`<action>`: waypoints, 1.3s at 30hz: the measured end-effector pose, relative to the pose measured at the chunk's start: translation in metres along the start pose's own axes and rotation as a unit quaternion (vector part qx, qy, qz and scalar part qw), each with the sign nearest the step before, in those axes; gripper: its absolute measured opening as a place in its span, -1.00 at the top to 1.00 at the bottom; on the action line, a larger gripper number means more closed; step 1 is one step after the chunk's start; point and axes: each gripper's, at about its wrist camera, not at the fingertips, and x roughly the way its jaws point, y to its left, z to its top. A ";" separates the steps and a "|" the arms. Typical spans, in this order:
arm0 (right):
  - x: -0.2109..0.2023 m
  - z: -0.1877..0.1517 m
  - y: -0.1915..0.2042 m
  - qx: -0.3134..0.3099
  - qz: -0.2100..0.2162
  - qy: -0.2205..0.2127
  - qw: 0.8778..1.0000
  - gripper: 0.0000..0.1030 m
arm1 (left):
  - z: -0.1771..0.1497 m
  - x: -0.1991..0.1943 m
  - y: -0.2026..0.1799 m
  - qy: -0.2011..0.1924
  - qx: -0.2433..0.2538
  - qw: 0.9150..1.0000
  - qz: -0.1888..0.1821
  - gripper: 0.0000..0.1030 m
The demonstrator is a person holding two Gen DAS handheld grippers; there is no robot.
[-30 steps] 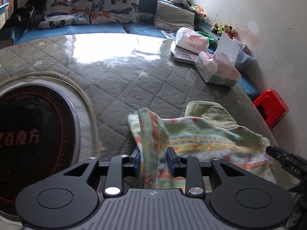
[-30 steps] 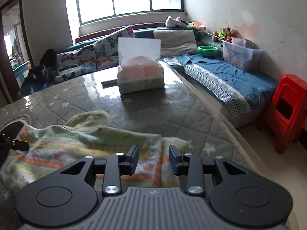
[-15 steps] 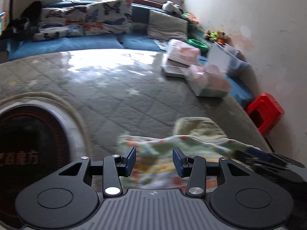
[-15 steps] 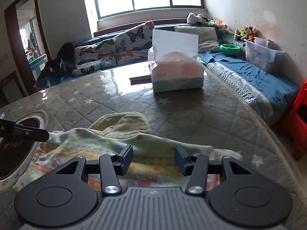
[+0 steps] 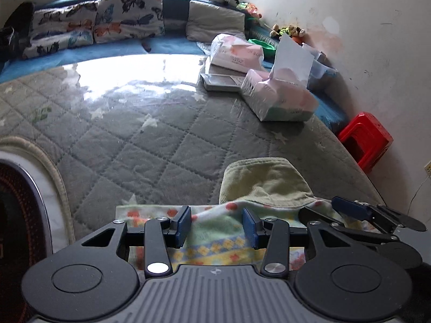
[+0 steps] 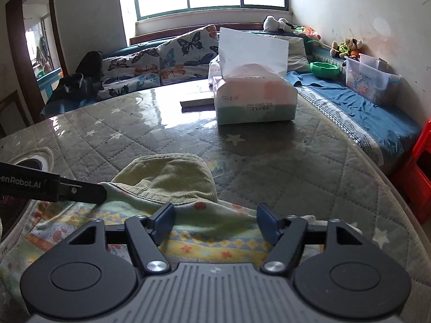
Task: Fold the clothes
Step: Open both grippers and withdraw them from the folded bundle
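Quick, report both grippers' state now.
Left gripper: open, holding nothing, jaws apart over the patterned garment.
Right gripper: open, holding nothing, jaws wide over the same garment.

left gripper (image 5: 216,224) jaws apart, right gripper (image 6: 215,222) jaws wide, both low, side by side

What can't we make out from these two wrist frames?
- Near edge of the patterned garment: both views, covered by each tool's own body.
- Olive cloth: its near part lies under the garment, so its shape is unknown.
- Dark round inset: cut off by the left view's edge.
- Tissue pack small print: too small to read.
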 end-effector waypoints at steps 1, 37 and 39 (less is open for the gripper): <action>0.000 0.001 0.001 -0.003 0.000 0.001 1.000 -0.44 | 0.000 0.000 0.000 -0.001 0.000 1.000 0.000 0.11; -0.079 -0.059 0.029 -0.049 0.007 0.001 0.999 -1.00 | -0.068 -0.062 -0.019 -0.018 0.056 0.997 0.041 -0.90; -0.084 -0.065 0.028 -0.049 0.005 0.000 0.999 -1.00 | -0.076 -0.066 -0.020 -0.019 0.062 0.997 0.044 -0.90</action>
